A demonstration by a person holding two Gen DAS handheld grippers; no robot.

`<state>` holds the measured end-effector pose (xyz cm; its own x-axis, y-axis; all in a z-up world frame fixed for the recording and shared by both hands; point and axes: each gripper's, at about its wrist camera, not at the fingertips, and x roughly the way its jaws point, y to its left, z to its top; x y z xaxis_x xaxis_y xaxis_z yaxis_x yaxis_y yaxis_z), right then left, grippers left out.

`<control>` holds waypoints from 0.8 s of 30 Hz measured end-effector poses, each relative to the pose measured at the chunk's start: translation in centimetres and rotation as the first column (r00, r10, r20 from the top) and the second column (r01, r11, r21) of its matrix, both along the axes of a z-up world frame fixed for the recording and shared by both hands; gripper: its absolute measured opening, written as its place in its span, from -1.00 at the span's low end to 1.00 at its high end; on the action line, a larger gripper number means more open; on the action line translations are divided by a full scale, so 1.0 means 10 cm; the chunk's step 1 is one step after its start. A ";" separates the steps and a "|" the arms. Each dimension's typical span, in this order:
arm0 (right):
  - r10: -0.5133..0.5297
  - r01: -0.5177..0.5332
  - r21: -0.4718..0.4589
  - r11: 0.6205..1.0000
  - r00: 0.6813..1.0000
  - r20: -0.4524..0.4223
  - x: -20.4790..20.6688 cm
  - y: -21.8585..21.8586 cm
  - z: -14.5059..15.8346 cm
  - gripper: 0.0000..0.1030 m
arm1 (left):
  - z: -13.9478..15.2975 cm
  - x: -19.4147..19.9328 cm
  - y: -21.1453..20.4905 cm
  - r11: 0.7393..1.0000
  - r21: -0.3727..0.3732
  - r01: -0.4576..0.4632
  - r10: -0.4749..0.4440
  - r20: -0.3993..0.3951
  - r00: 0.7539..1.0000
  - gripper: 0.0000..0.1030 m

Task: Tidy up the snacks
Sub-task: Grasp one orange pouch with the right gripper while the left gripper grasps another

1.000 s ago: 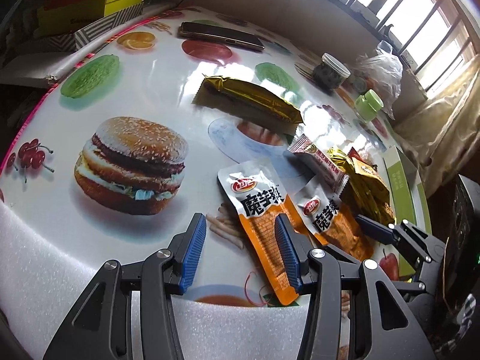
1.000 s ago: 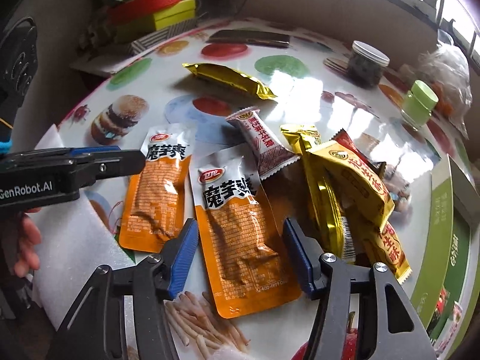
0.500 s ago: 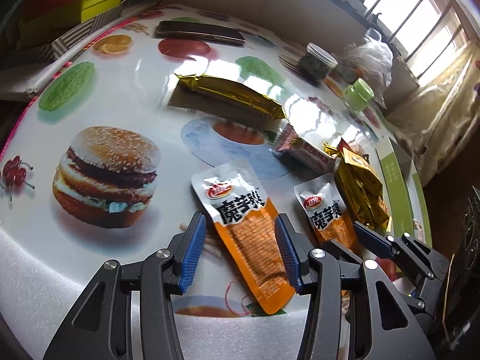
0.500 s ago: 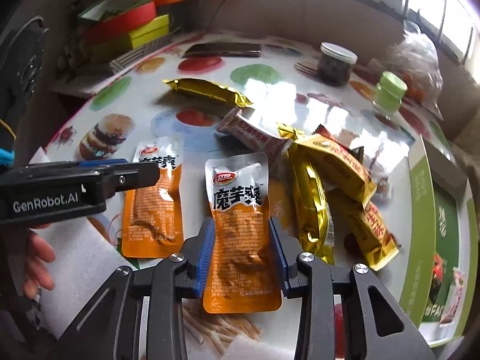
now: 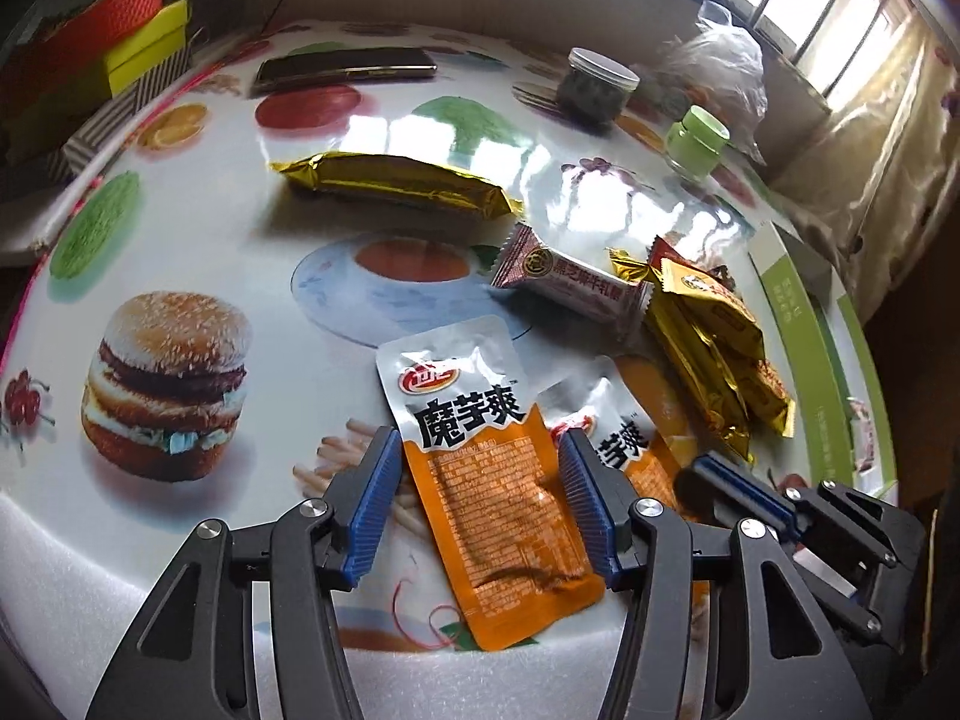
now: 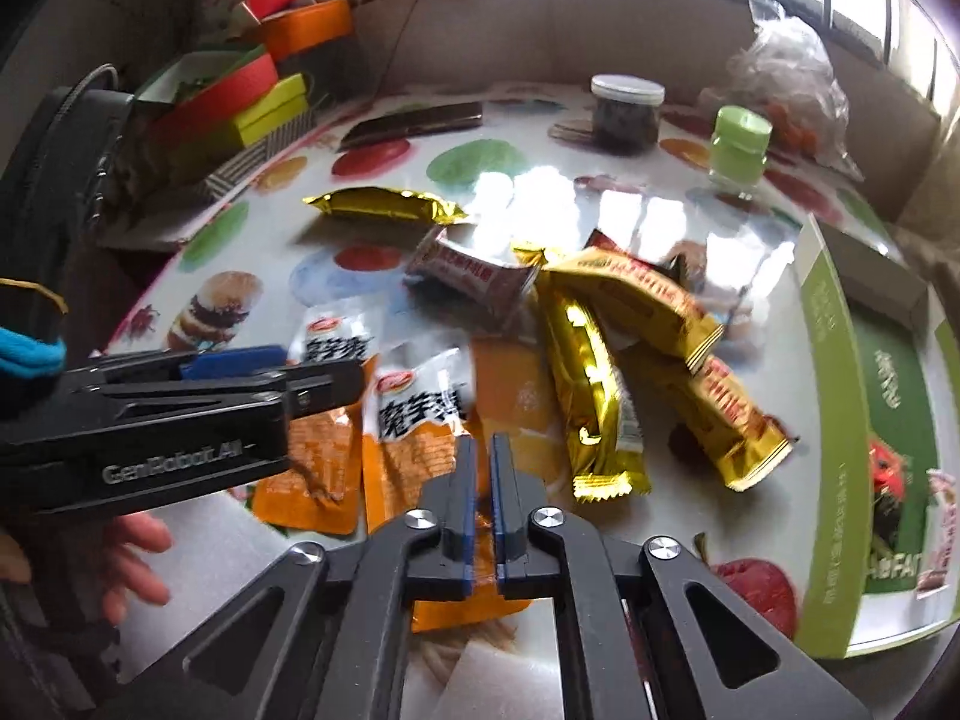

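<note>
Lying between left gripper [image 5: 480, 504] fingers: orange pouch [image 5: 498, 504]

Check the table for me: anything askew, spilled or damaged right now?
Nothing spilled or torn. The gold snack bars lie crisscrossed in a loose heap, unsorted. The right gripper pinches one orange pouch, crumpling it; the left gripper straddles the other orange pouch, open.
</note>
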<state>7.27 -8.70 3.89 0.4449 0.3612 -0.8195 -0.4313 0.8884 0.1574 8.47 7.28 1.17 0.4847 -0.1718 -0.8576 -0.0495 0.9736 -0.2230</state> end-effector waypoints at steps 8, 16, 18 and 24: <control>0.052 -0.049 0.051 0.997 0.996 -0.069 -0.04 -0.02 -0.03 0.12 | 0.00 0.04 -0.05 0.998 0.066 0.023 -0.023 -0.010 1.000 0.08; 0.111 -0.110 -0.154 0.982 0.994 -0.002 -0.17 0.30 -0.11 0.15 | 0.01 -0.01 0.11 1.000 0.016 -0.026 0.027 -0.017 0.999 0.08; 0.098 -0.095 -0.150 0.984 0.995 0.008 -0.18 0.29 -0.11 -0.02 | 0.03 -0.04 0.15 0.998 0.034 -0.045 0.045 -0.004 0.999 0.08; 0.073 -0.070 -0.108 0.992 0.997 0.028 -0.18 0.18 -0.06 -0.32 | 0.06 -0.07 0.19 0.997 -0.016 -0.070 0.070 -0.006 0.998 0.07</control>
<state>5.51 -6.86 3.34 0.4477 0.3045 -0.8407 -0.4978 0.8659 0.0485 7.81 9.19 1.79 0.4910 -0.1511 -0.8579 -0.1191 0.9640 -0.2379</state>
